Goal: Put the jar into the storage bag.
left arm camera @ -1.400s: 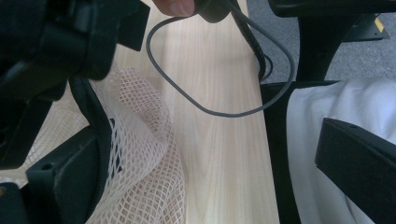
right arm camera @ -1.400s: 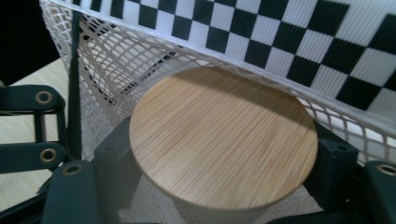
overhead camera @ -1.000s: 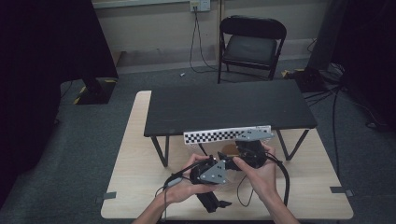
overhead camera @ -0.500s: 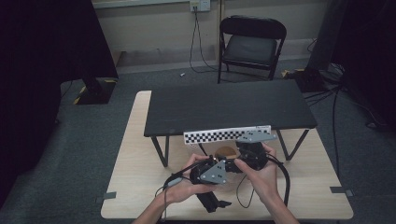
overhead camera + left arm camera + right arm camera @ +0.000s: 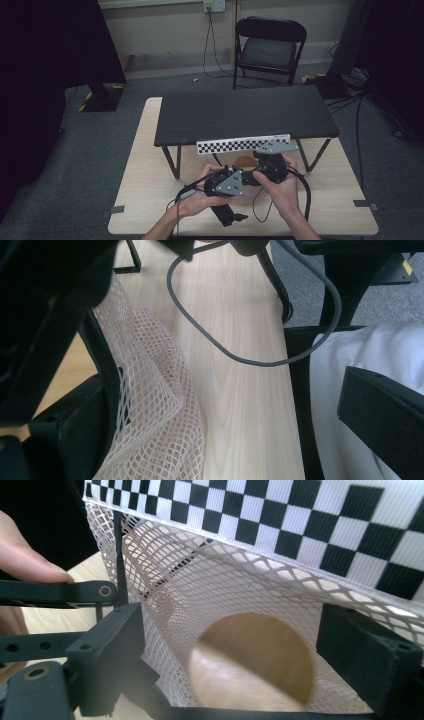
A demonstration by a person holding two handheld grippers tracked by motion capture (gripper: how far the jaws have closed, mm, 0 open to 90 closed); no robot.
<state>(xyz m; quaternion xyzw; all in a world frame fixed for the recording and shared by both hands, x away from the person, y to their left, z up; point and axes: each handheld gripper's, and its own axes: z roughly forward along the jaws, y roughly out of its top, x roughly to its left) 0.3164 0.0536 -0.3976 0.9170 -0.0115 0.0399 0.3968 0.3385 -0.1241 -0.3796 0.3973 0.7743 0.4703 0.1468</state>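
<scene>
Both hands hold black grippers close together over the pale wooden table [image 5: 150,175], near its front edge. My right gripper [image 5: 252,167] [image 5: 245,655] points at a pinkish white mesh bag [image 5: 210,595] with a round brown thing [image 5: 255,665] [image 5: 245,162] inside. Its jaws have just been opening and stand open, with the mesh and the round thing between them, and the pads do not press on them. My left gripper [image 5: 226,210] [image 5: 230,430] points back toward the table's near edge, open wide. The mesh bag [image 5: 150,405] hangs against its left jaw.
A low black table [image 5: 245,112] stands on the wooden one, with a checkerboard strip [image 5: 242,145] [image 5: 310,520] along its front edge, just behind the grippers. A grey cable [image 5: 235,350] loops over the wood. White cloth [image 5: 340,390] lies past the near edge. A folding chair [image 5: 270,47] stands behind.
Both hands have kept their place near the table's front. From above, nothing else has visibly shifted.
</scene>
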